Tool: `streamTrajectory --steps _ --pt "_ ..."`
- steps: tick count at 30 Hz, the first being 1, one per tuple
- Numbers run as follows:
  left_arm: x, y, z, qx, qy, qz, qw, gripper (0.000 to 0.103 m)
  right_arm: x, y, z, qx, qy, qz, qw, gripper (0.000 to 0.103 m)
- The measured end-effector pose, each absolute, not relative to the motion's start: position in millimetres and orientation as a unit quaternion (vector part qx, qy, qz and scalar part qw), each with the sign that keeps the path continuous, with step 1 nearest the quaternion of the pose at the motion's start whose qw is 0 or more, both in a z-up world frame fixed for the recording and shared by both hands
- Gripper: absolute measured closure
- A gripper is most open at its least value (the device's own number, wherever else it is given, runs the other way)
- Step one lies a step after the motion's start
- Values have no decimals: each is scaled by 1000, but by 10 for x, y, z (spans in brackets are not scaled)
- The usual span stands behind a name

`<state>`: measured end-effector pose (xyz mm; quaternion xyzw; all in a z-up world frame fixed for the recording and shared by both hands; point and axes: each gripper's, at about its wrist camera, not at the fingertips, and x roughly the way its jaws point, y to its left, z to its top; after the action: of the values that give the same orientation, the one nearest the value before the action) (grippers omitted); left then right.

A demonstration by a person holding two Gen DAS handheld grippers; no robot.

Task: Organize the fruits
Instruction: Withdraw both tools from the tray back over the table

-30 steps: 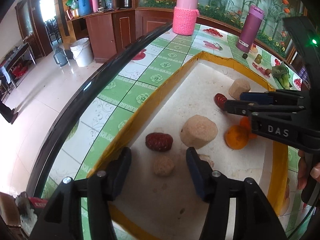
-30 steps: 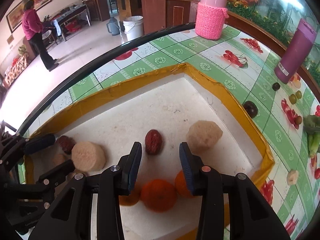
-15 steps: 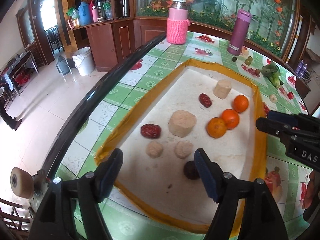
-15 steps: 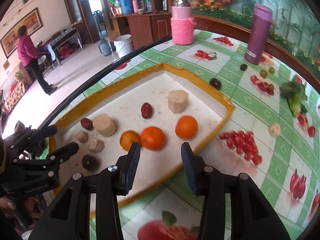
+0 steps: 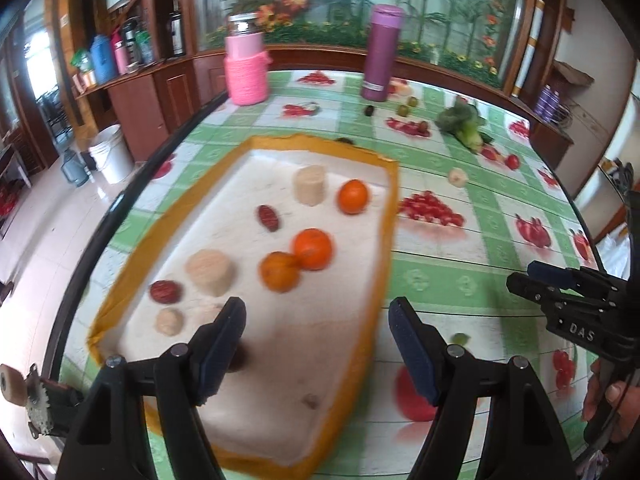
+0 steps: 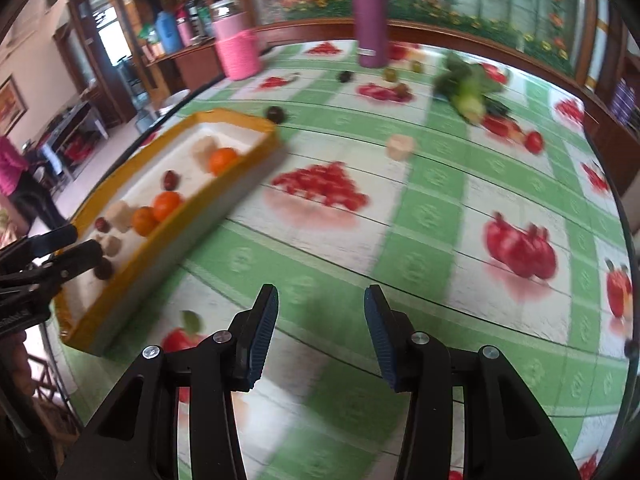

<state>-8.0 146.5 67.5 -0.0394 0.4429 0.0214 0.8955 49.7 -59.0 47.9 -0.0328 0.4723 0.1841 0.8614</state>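
Note:
A white tray with a yellow rim (image 5: 390, 240) holds three oranges (image 5: 313, 249), two red dates (image 5: 269, 218), several beige pieces (image 5: 210, 266) and a dark fruit (image 5: 238, 356). My left gripper (image 5: 316, 344) hangs open over the tray's near end, nothing between its fingers; the dark fruit lies just beside its left finger. My right gripper (image 6: 320, 328) is open and empty above the bare tablecloth, right of the tray (image 6: 192, 216). Each gripper shows in the other's view: the right gripper (image 5: 520, 276), the left gripper (image 6: 86, 240).
Loose on the fruit-print cloth are a dark plum (image 6: 275, 114), a beige piece (image 6: 400, 146), small green fruits (image 6: 390, 74), a red fruit (image 6: 534, 142) and leafy greens (image 6: 468, 92). A purple flask (image 6: 370, 12) and a pink jar (image 6: 236, 50) stand at the back. A person (image 6: 12, 168) stands far left.
Both grippers drew back from the tray's fruit. The left one rose and its jaws widened. The right one swung off the tray to the right, over the tablecloth.

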Motion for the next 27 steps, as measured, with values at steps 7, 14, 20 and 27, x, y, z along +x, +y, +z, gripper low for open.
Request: streamTrajectory --steps 7,14,20,27 --pt "69 910 660 -14 455 -35 890 24 553 -1575 519 21 455 63 888 58" --pt "220 560 594 -1 465 -89 881 23 469 -2660 525 73 418 -135 895 49" --pt "379 408 529 22 469 -123 874 23 399 -3164 442 105 403 -226 881 48" --pt "538 337 403 14 480 -148 865 23 547 -3291 293 122 420 -247 865 47"
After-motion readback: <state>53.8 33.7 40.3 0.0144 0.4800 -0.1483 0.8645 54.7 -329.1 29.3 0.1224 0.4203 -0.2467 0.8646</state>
